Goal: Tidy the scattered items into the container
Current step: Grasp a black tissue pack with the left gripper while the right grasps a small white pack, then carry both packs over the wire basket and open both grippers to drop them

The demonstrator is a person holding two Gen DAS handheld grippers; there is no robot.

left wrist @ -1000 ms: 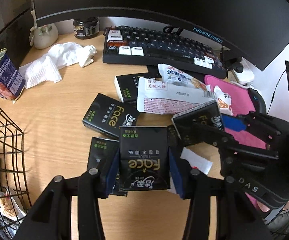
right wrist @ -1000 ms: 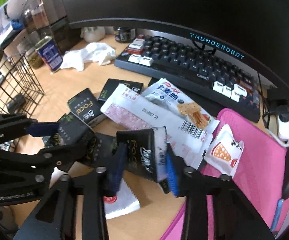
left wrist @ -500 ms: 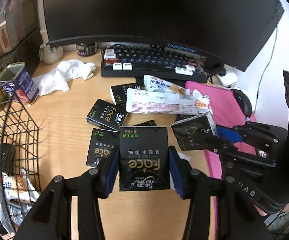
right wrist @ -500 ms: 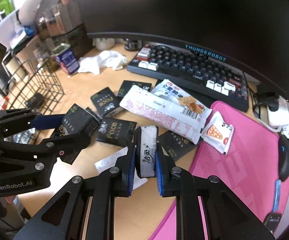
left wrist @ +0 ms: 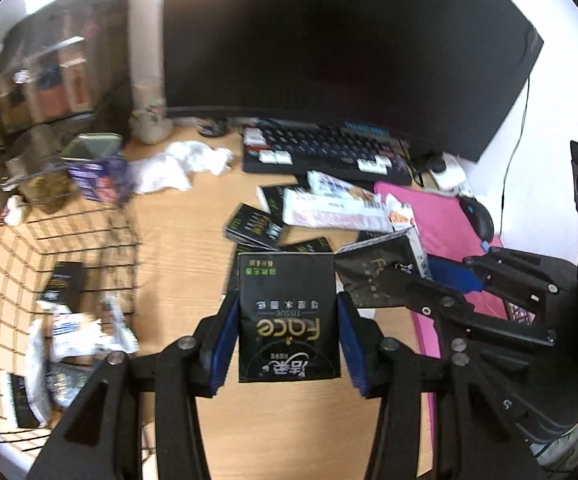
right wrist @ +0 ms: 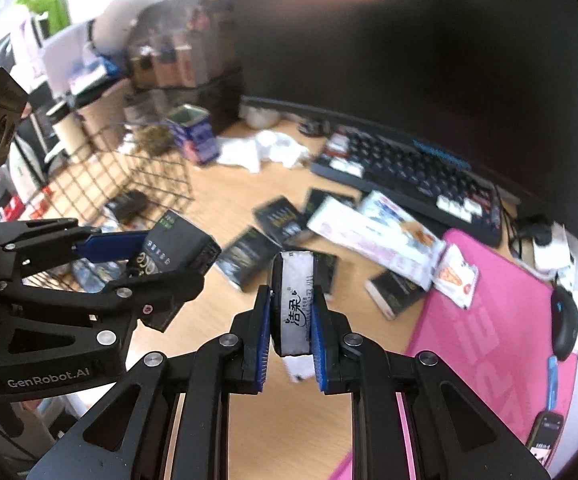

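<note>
Both tools carry loads above the bench (left wrist: 177, 240): left tool (left wrist: 287, 332) clamps a black Face tissue pack (left wrist: 287, 316) flat, right tool (right wrist: 291, 322) pinches another tissue pack (right wrist: 295, 304) edge-on, wire basket (left wrist: 17, 264) at the left edge.

Tissue packs, snack packets and wire basket on your desk

You have one black "Face" tissue pack (left wrist: 288, 316) held flat-on and a second tissue pack (right wrist: 295, 304) held edge-on, both off the desk. More black packs (left wrist: 253, 226) and snack packets (left wrist: 331, 210) lie scattered beside the part-filled wire basket (left wrist: 29, 240).
</note>
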